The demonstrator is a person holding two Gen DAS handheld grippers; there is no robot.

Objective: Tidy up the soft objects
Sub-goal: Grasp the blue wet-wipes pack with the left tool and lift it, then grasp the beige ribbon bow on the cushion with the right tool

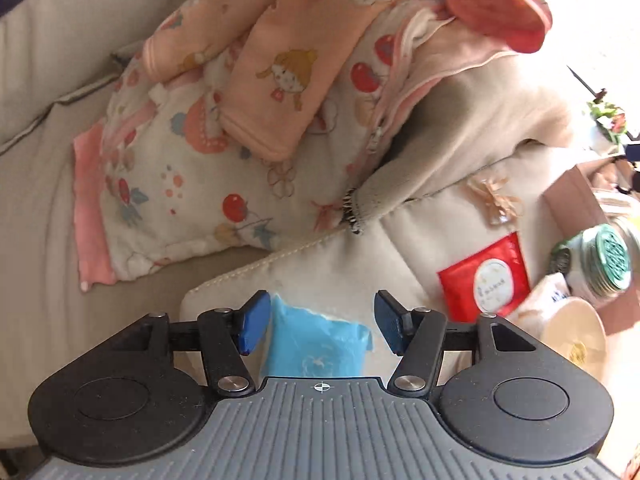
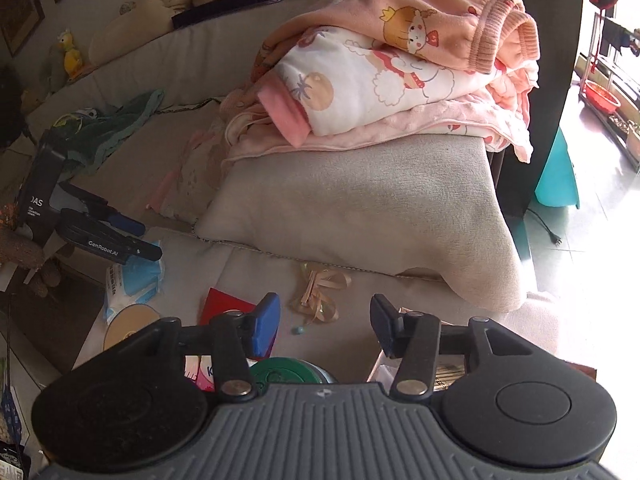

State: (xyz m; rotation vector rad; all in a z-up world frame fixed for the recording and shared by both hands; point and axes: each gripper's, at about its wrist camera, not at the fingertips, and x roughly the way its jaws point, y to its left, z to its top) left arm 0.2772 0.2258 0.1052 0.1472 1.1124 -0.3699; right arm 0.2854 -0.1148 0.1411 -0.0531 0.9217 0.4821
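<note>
A pile of pink and white printed children's clothes (image 1: 248,120) lies on a beige pillow (image 1: 480,136) on the sofa; the right wrist view shows the clothes (image 2: 400,76) stacked on the pillow (image 2: 360,208). My left gripper (image 1: 320,324) is open, its blue pads either side of a blue tissue pack (image 1: 316,348) without closing on it. It also appears at the left of the right wrist view (image 2: 132,240), above the pack (image 2: 136,284). My right gripper (image 2: 324,324) is open and empty above the sofa's front edge.
A red packet (image 1: 484,276), a ribbon bow (image 1: 496,200), a green-lidded jar (image 1: 600,264) and a cream lid (image 1: 572,332) lie on the seat cushion (image 1: 340,264). A green cloth (image 2: 116,124) and plush toys (image 2: 68,52) sit at the sofa's back.
</note>
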